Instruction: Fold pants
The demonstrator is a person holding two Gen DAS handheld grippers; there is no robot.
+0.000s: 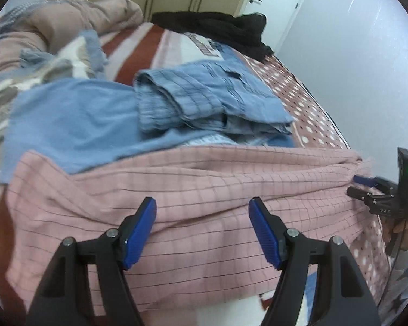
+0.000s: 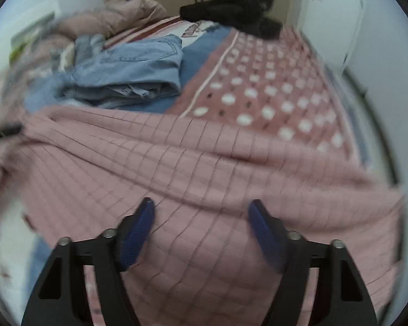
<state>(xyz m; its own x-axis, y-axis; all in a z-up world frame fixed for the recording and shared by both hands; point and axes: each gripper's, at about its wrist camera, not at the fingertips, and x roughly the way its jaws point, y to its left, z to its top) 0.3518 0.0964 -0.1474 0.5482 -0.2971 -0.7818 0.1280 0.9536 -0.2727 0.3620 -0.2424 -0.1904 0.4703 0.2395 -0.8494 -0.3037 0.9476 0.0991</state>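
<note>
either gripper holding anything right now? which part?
Nothing is held. The left gripper and right gripper both stand open over the pink grid-checked pants on the bed, fabric between the fingers but not pinched.

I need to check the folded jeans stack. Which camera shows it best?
The left wrist view: the folded jeans sit sharp and central behind the pink pants. The right wrist view shows them blurred, upper left.

My right wrist view is smeared with motion blur — the pink checked pants (image 2: 204, 168) lose their near hem below the frame. From the left, the right tongs (image 1: 357, 184) sit small at the edge — I can't read their grip.
</note>
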